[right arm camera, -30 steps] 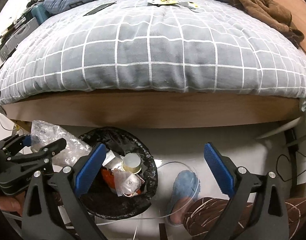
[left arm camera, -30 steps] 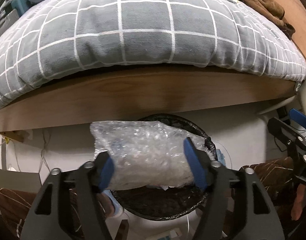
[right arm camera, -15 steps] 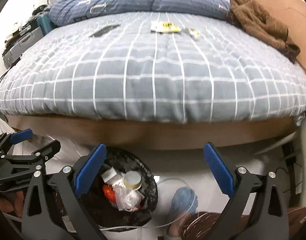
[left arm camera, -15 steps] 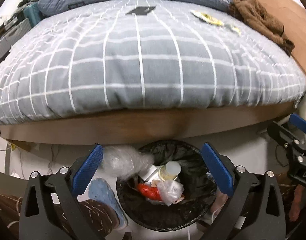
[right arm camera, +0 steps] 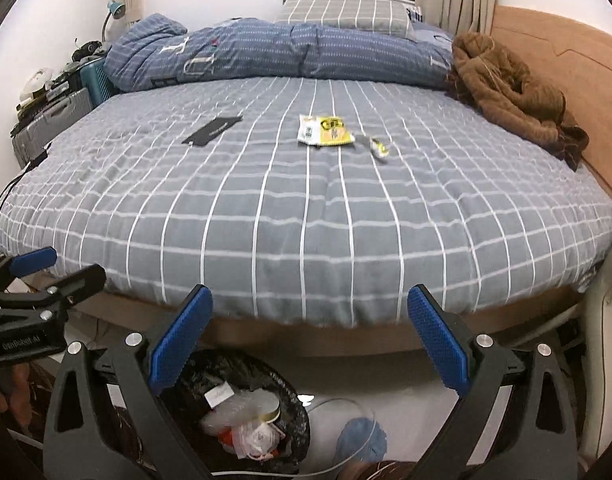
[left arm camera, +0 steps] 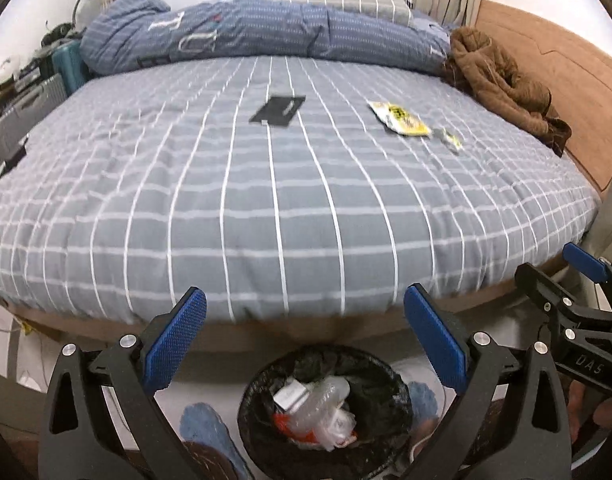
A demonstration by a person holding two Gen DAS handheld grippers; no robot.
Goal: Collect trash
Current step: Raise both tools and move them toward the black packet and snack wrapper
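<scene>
Having dropped the bubble wrap (left arm camera: 324, 398), I see it now lying in the bin (left arm camera: 326, 412) on the floor by the bed (left arm camera: 290, 208); a second ago my left gripper (left arm camera: 304, 340) was clamped on it. Left gripper now spread wide, nothing between its pads. Right gripper (right arm camera: 308, 344) also spread, empty. Both have lifted and now look over the bed. Trash left there: yellow wrapper (right arm camera: 324, 130), small scrap (right arm camera: 376, 145) just beside it, black flat packet (right arm camera: 212, 130) further left. Wrapper probably next.
</scene>
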